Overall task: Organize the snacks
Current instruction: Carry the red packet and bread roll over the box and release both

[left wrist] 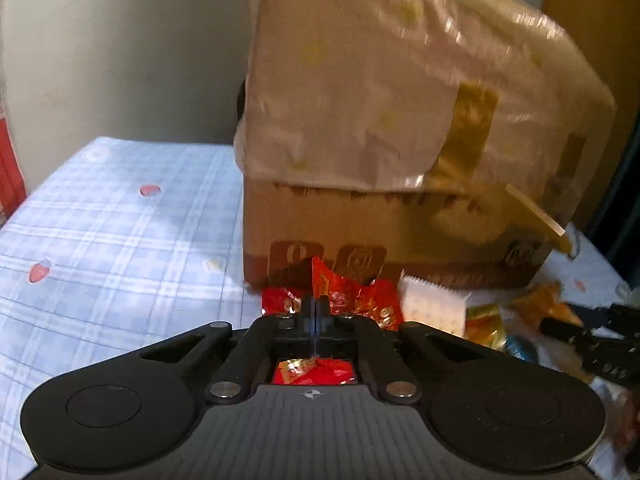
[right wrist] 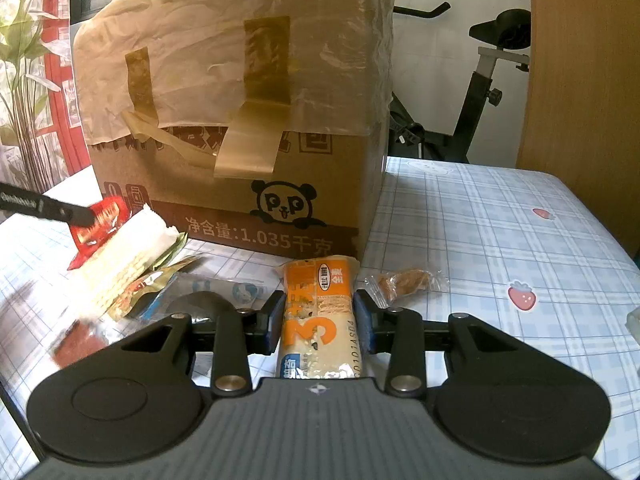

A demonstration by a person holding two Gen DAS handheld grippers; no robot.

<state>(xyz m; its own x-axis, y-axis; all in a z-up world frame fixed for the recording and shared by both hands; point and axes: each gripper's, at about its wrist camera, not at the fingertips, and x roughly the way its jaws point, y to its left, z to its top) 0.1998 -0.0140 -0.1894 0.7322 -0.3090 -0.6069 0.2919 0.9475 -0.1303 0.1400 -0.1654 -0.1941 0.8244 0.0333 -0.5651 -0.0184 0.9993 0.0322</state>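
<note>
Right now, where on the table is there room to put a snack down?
The checked tablecloth is bare to the right of the cardboard box, apart from one small clear-wrapped snack beside the box corner. In the left wrist view, the cloth left of the box is bare too. In front of the box it is crowded: red packets, a white packet and other wrappers.

Each wrist camera sits behind its own gripper, looking forward and slightly down from close range at the cardboard box [left wrist: 396,240] [right wrist: 280,184] on the checked tablecloth [left wrist: 120,240] [right wrist: 500,240], which both views share.
</note>
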